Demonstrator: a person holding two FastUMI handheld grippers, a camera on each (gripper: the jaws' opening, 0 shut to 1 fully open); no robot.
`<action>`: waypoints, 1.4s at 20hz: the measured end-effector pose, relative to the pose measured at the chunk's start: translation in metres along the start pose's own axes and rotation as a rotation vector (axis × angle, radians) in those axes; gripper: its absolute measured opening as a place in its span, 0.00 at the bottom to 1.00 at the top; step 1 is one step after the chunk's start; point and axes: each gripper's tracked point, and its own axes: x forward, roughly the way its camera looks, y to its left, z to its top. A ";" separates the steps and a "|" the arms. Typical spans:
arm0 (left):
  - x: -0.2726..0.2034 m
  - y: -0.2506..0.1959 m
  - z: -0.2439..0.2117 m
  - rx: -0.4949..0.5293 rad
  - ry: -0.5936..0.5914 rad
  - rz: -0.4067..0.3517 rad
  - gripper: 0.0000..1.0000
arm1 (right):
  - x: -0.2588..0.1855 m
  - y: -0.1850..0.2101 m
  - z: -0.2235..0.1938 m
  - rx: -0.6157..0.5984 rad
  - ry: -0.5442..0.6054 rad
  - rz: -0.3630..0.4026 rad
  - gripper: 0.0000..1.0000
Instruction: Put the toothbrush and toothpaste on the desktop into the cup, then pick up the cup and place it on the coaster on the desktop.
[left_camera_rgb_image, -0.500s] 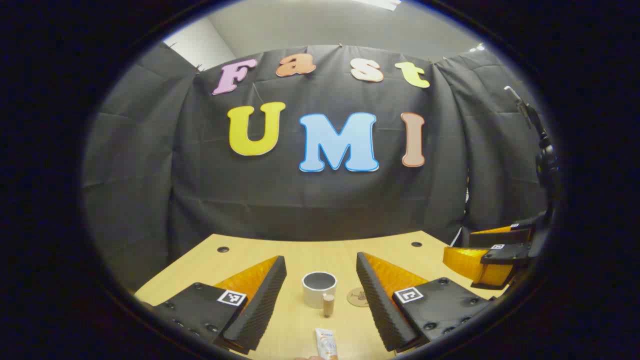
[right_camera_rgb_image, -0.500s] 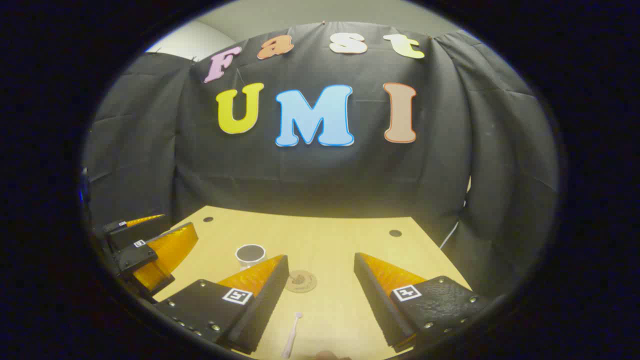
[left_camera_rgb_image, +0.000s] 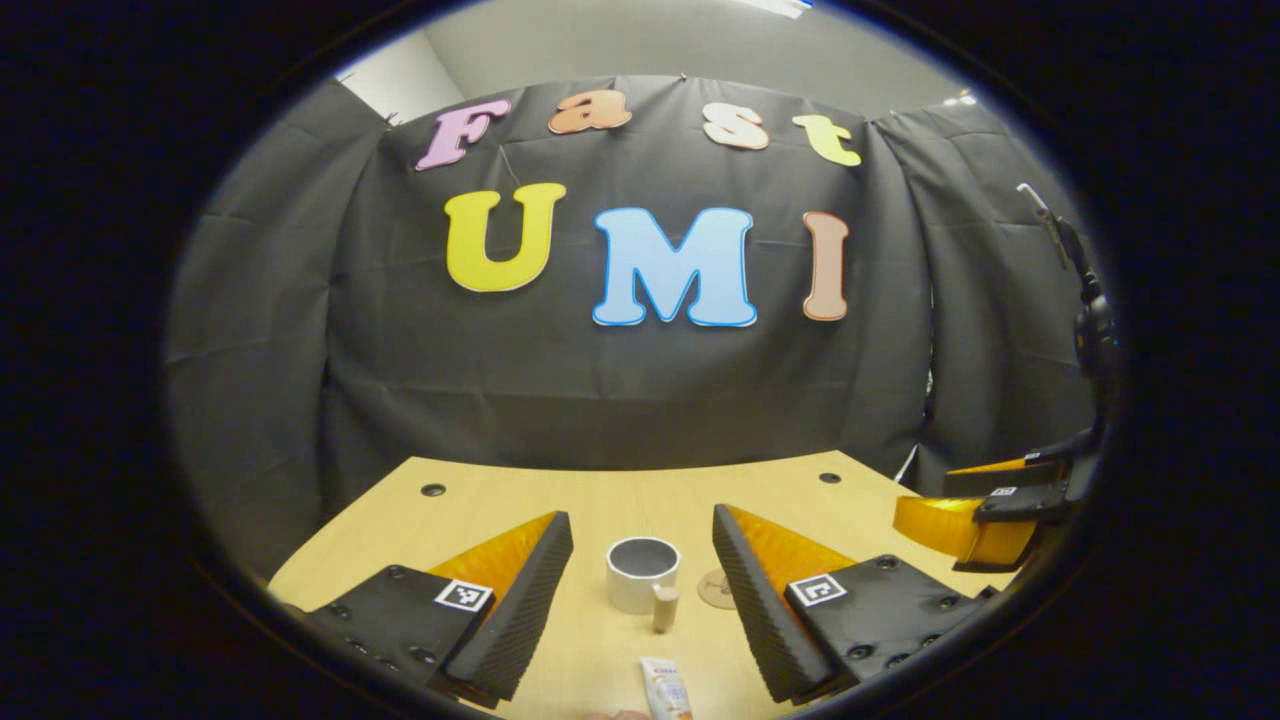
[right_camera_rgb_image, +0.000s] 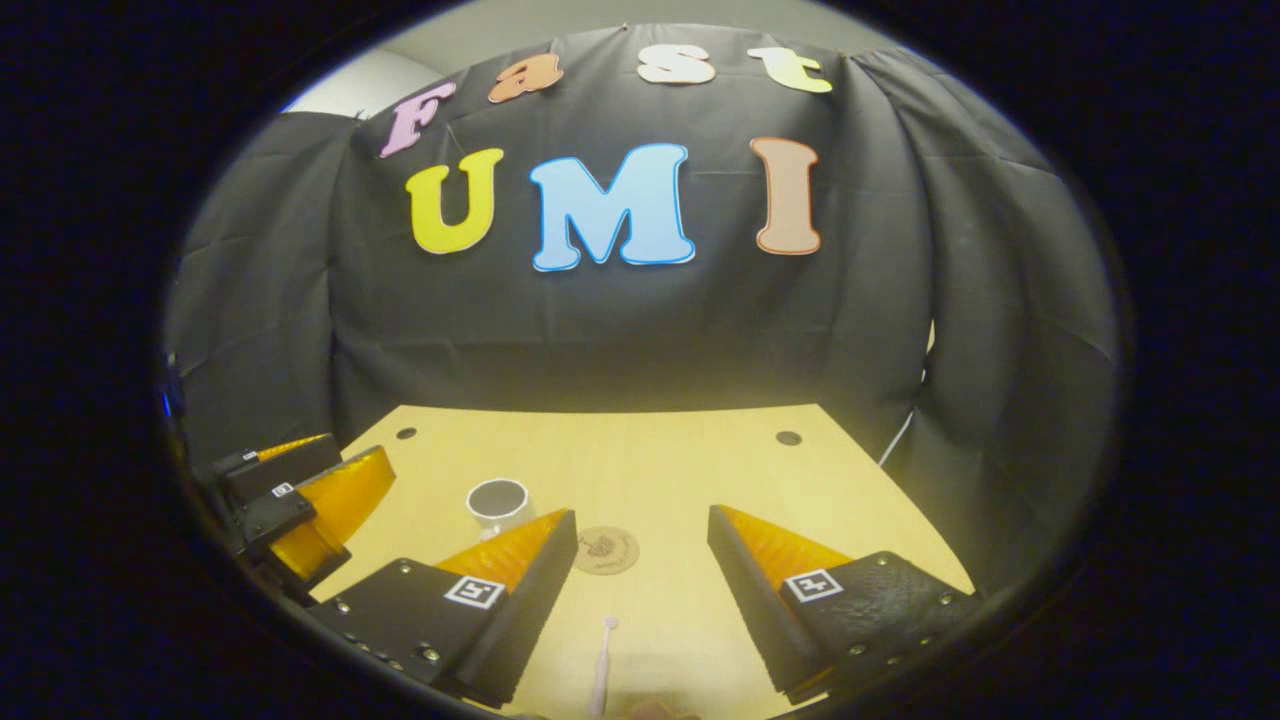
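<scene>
Cup (left_camera_rgb_image: 642, 573) stands mid-desktop (right_camera_rgb_image: 680, 470), far from edges.

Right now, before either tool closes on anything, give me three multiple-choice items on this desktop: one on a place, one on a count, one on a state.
1. Where does the toothpaste lie in the left gripper view?
A. inside the cup
B. flat on the desktop, nearer the camera than the cup
C. on the coaster

2. How many round dark holes show near the far edge of the desktop in the right gripper view?
A. two
B. four
C. none

3. How does the right tool stand?
A. shut on the toothbrush
B. shut on the cup
C. open, holding nothing

Answers:
1 B: the tube lies between the left tool's fingers, short of the cup.
2 A: one hole near each far corner.
3 C: its fingers stand wide apart, with the toothbrush lying on the wood between them and the coaster bare.
</scene>
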 end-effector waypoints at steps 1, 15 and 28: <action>0.001 0.000 -0.001 0.000 0.002 -0.002 0.92 | 0.000 0.001 -0.001 -0.001 0.008 0.000 0.86; 0.012 -0.022 -0.072 0.016 0.233 -0.064 0.92 | 0.013 0.017 -0.088 0.026 0.365 0.055 0.87; 0.010 -0.030 -0.203 -0.125 0.828 -0.037 0.93 | 0.016 0.031 -0.197 0.071 0.807 0.077 0.88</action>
